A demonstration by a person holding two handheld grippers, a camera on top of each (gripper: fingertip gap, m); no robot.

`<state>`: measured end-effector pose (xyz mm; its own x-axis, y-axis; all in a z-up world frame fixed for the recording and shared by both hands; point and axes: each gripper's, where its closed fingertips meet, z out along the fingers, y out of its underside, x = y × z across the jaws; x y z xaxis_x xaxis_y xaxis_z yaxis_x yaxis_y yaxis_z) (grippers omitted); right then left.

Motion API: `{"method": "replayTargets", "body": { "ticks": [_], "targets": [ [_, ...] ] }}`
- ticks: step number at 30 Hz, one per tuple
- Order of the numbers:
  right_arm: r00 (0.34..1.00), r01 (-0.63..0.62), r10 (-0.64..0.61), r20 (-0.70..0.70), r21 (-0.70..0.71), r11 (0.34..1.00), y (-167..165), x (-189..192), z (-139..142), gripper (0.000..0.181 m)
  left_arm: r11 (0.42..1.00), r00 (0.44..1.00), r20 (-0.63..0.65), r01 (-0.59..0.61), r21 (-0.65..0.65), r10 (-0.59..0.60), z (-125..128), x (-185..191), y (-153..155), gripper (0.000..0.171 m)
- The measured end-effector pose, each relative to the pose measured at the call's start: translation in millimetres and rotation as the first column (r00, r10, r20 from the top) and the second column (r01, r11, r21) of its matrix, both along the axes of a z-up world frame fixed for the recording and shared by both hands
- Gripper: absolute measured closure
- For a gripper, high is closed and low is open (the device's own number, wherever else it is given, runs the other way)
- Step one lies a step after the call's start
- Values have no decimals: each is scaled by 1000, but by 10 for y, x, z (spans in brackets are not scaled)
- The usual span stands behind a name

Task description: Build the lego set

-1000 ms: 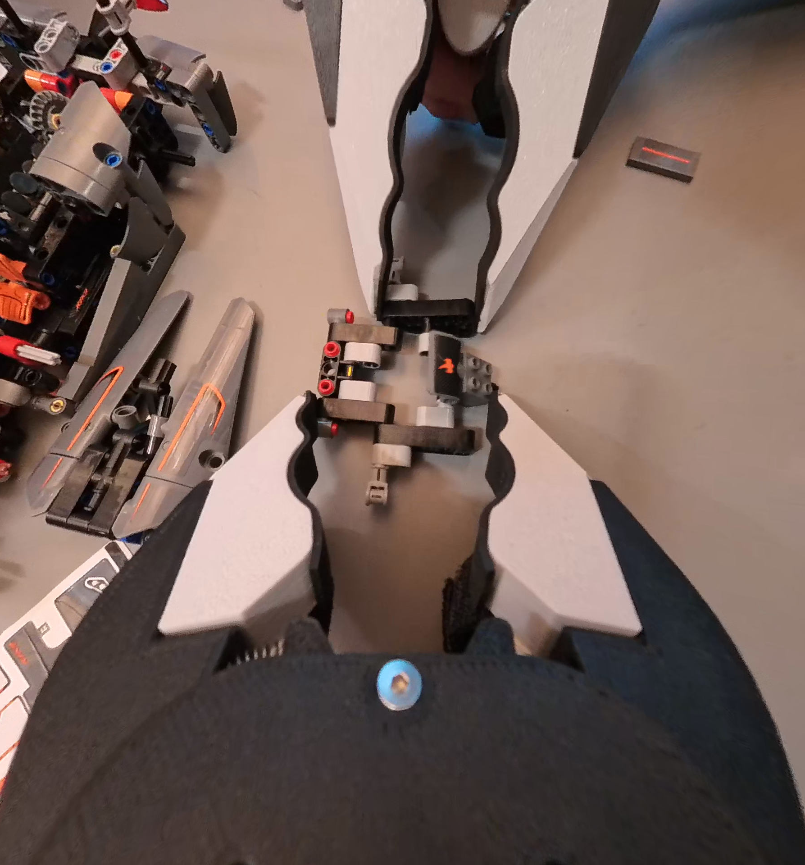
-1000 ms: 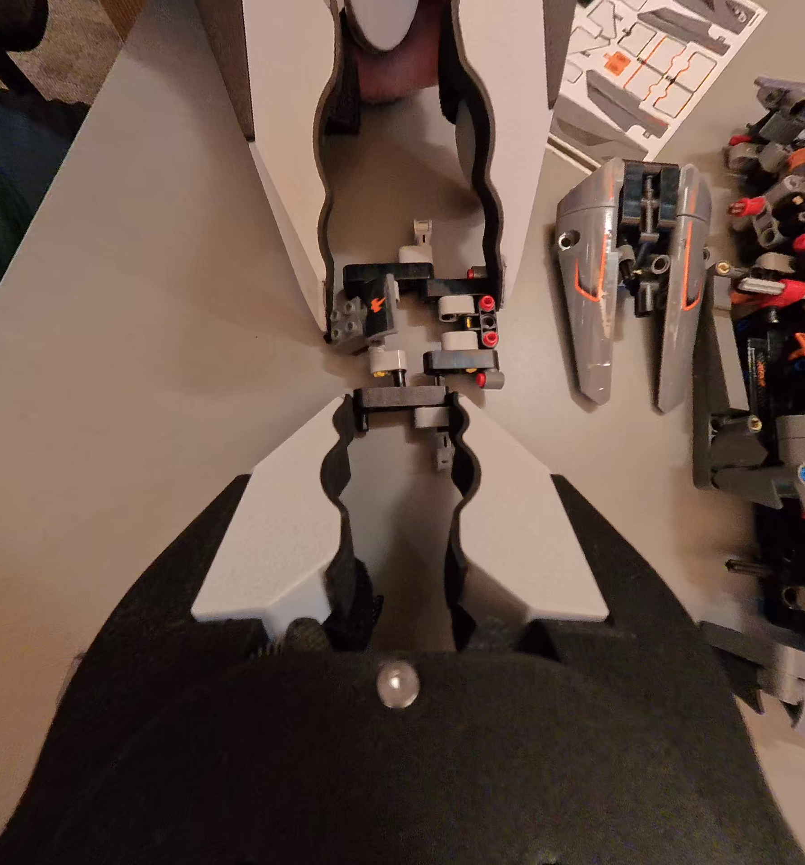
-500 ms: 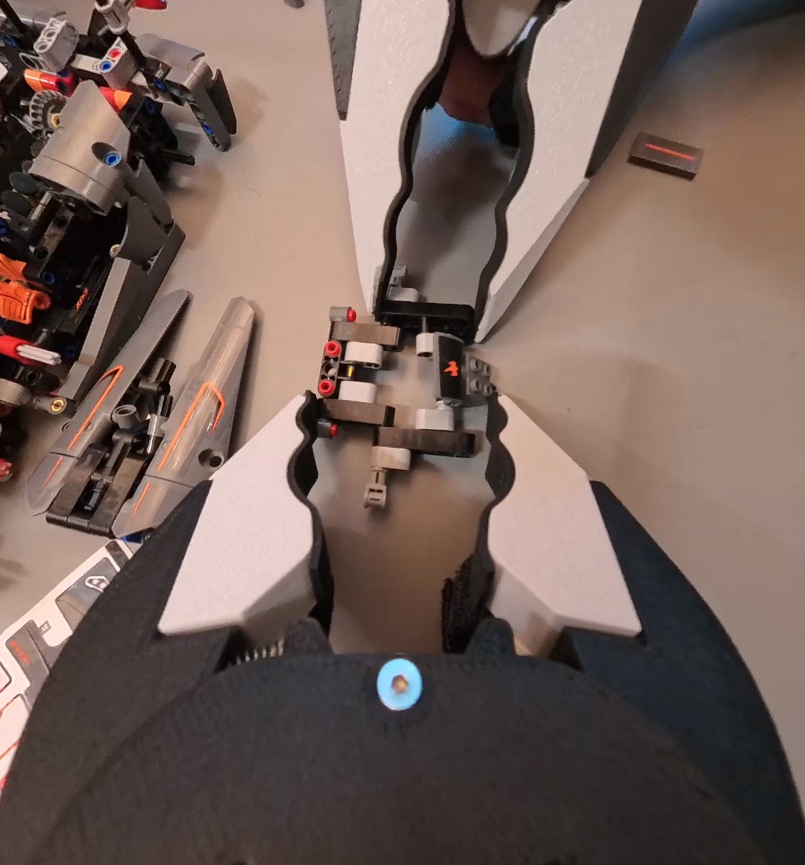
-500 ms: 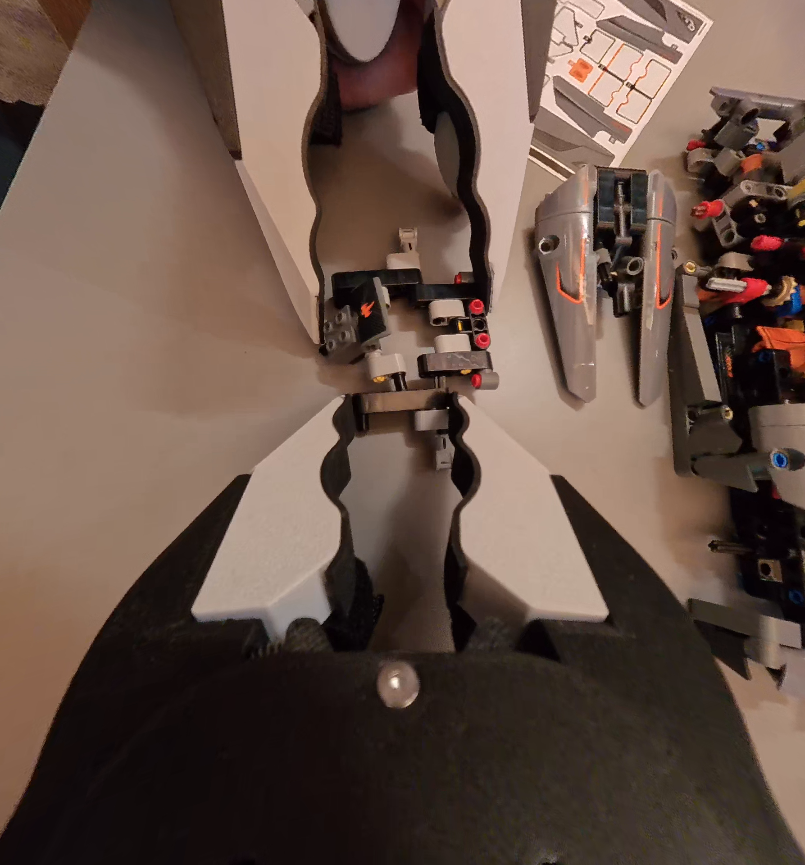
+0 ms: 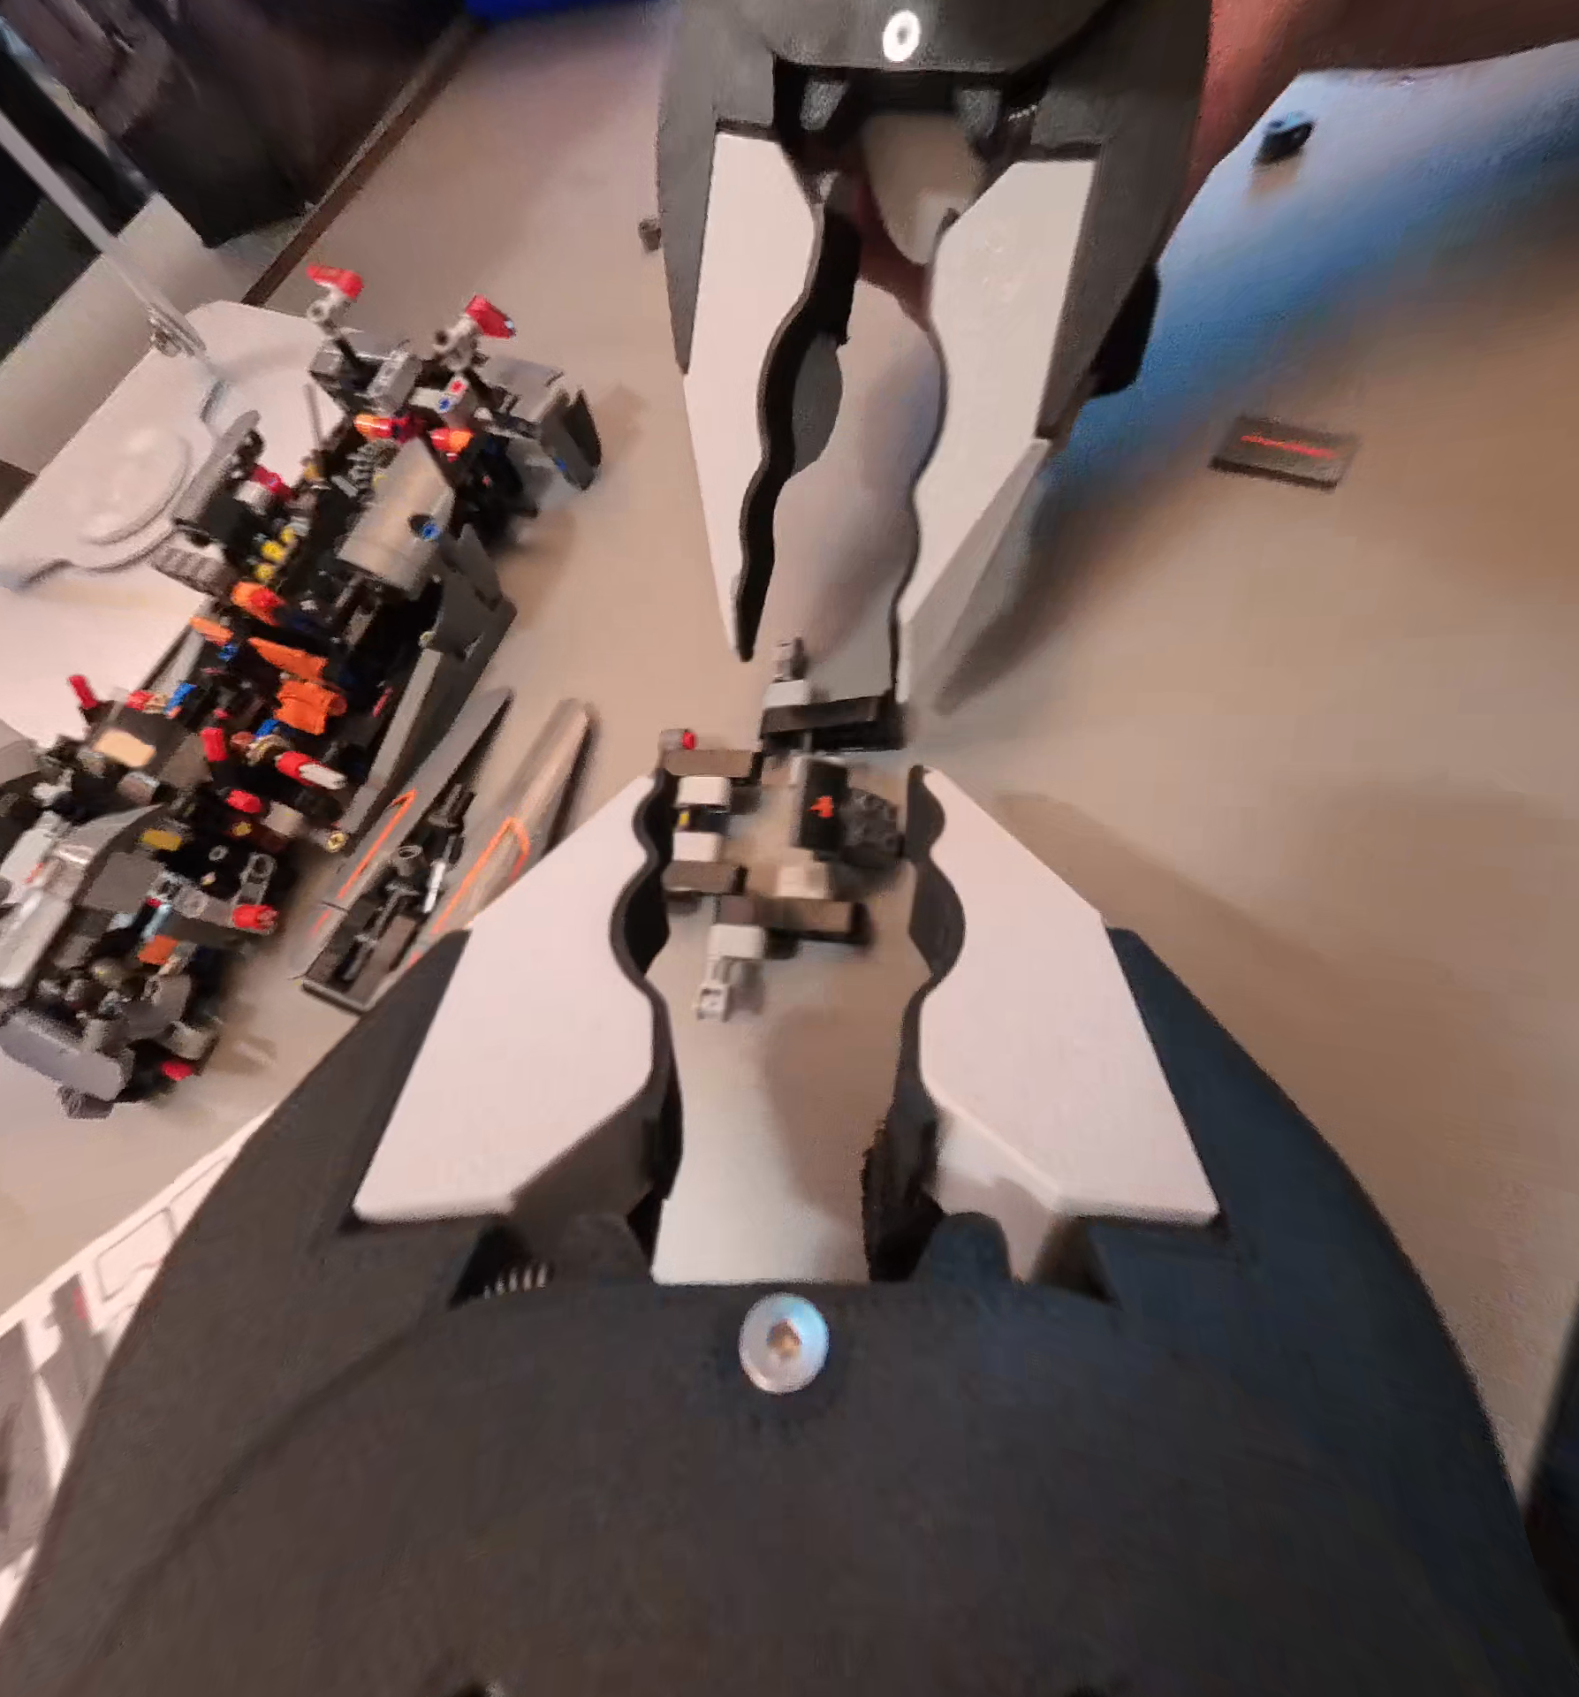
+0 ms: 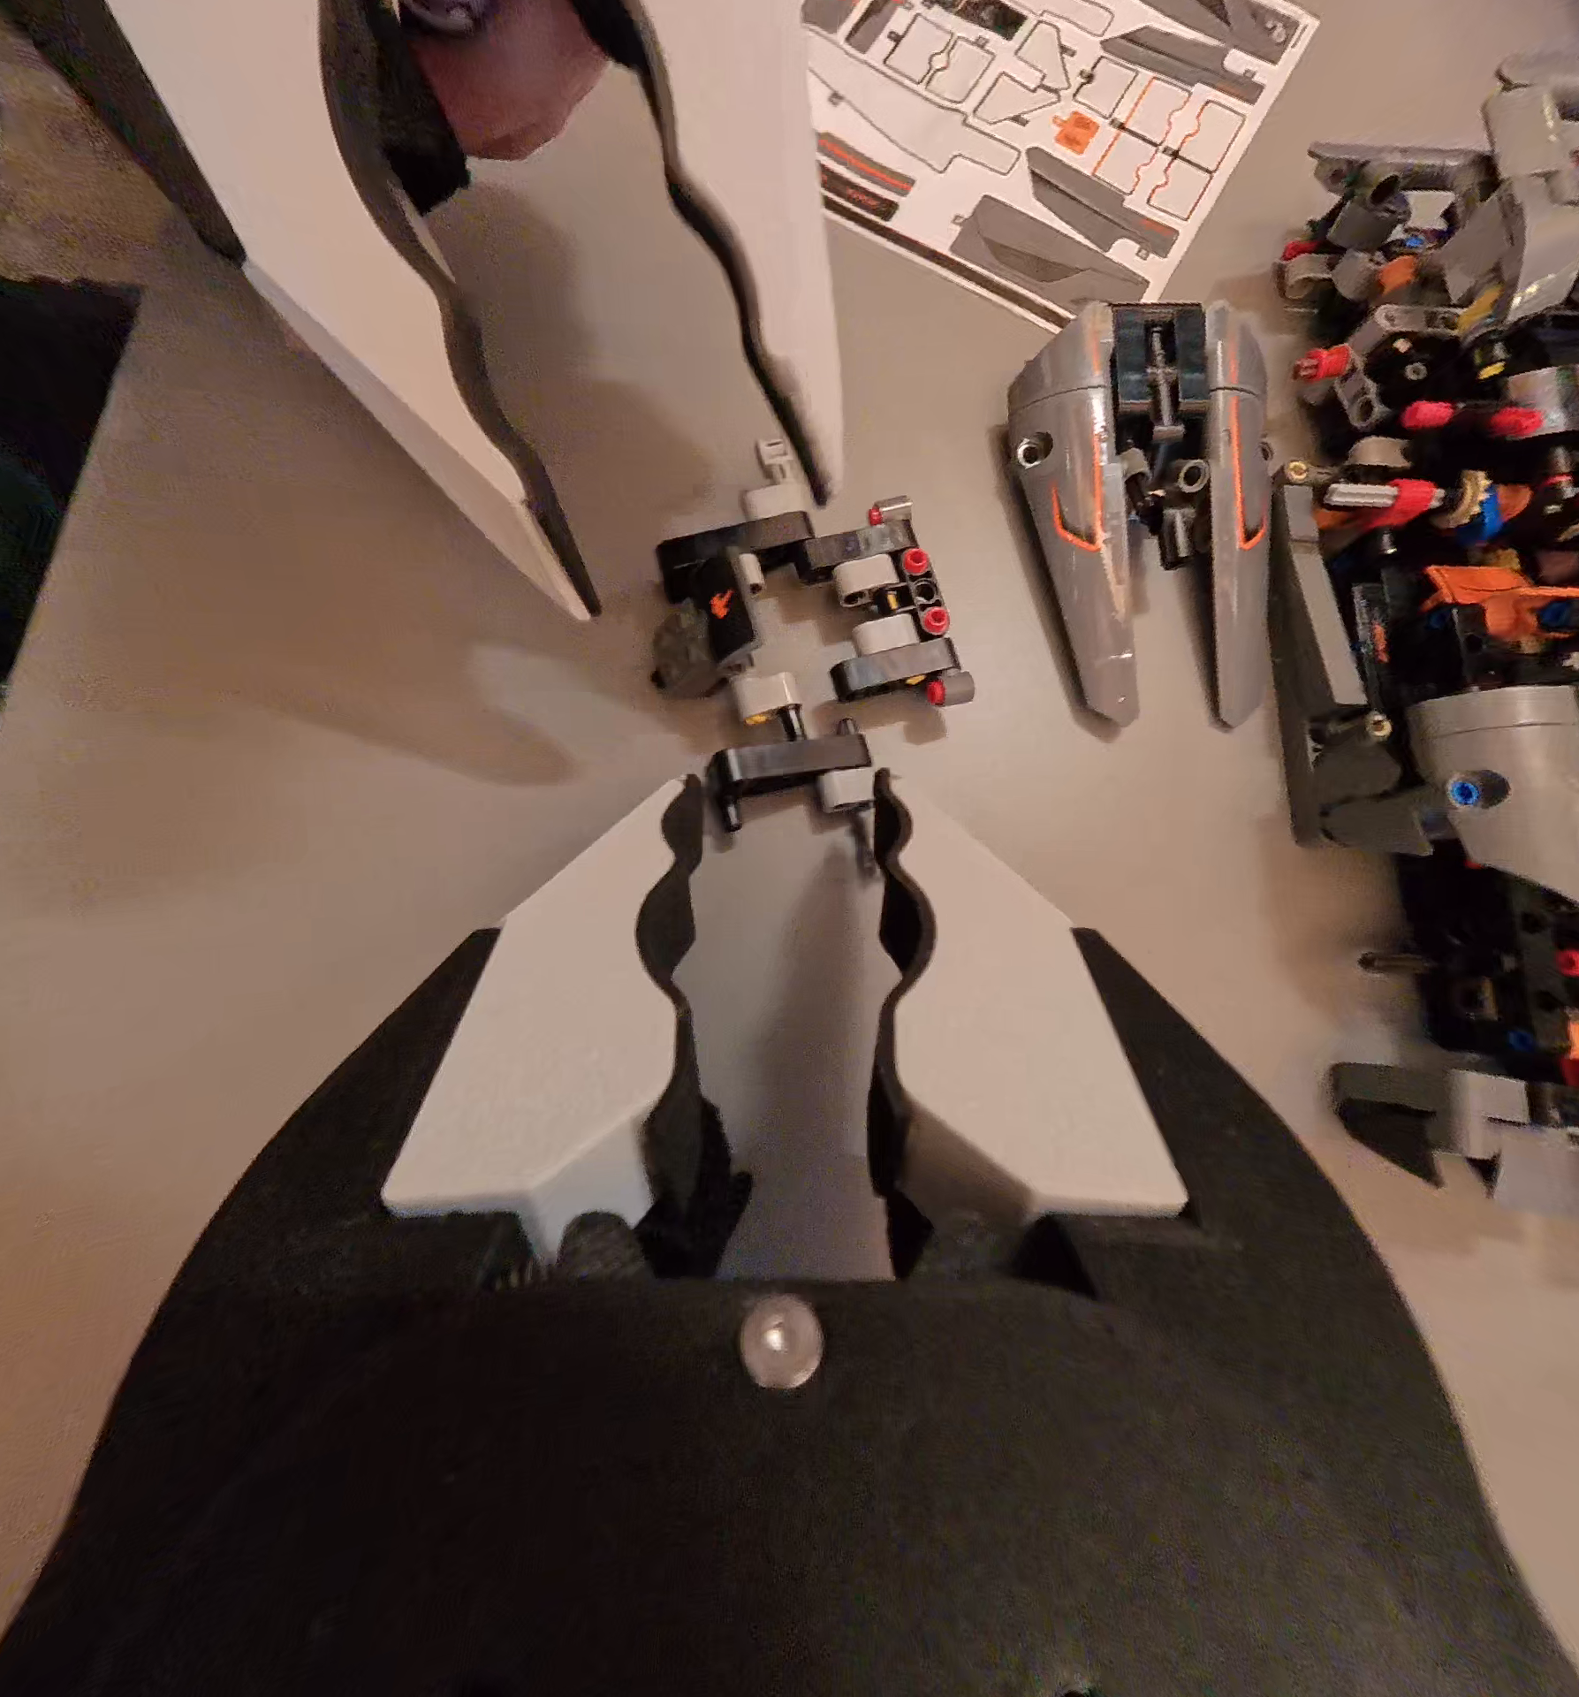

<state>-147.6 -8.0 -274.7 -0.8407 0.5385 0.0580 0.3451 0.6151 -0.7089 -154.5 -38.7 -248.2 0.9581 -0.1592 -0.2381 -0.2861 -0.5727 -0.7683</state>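
A small black, grey and red lego assembly (image 5: 767,854) lies on the grey table, between the two grippers that face each other. My left gripper (image 5: 784,790) is open and held above the assembly's near end, its fingers either side in view. From the right wrist view its tips hang over the assembly's (image 6: 804,606) far end, apart from it. My right gripper (image 6: 787,790) is shut on the black beam (image 6: 790,762) at the assembly's end. A short axle joins this beam to a white connector (image 6: 765,693). The beam also shows in the left wrist view (image 5: 827,716).
A large part-built model (image 5: 244,698) stands at the left, at the right in the right wrist view (image 6: 1501,551). A grey winged panel piece (image 6: 1143,496) lies beside the assembly. A sticker sheet (image 6: 1042,138) lies beyond. A dark tile (image 5: 1286,450) lies at the far right. Some 5 centimetres of space lies between my two pairs of fingers. The dark tile (image 5: 1286,450) lies around 12 centimetres away from my right fingertips.
My left gripper has risen and tilted up, and its fingers have come closer together. The right gripper keeps its hold on the beam and has shifted slightly. The assembly stays on the table.
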Motion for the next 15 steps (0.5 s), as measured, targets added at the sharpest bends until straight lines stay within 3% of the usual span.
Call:
{"method": "replayTargets", "body": {
  "ticks": [3,10,15],
  "targets": [
    [999,26,-25,48,-15,1000,-55,65,-20,149,999,1000,11,-12,-53,13,-98,73,23,138],
    [983,151,-145,110,-50,987,-119,59,-83,158,984,1000,-19,-5,-178,2,-349,52,99,147],
    [969,218,-210,131,-49,975,-122,20,-122,164,982,1000,2,13,-189,-13,-355,62,119,149]
  ]
}}
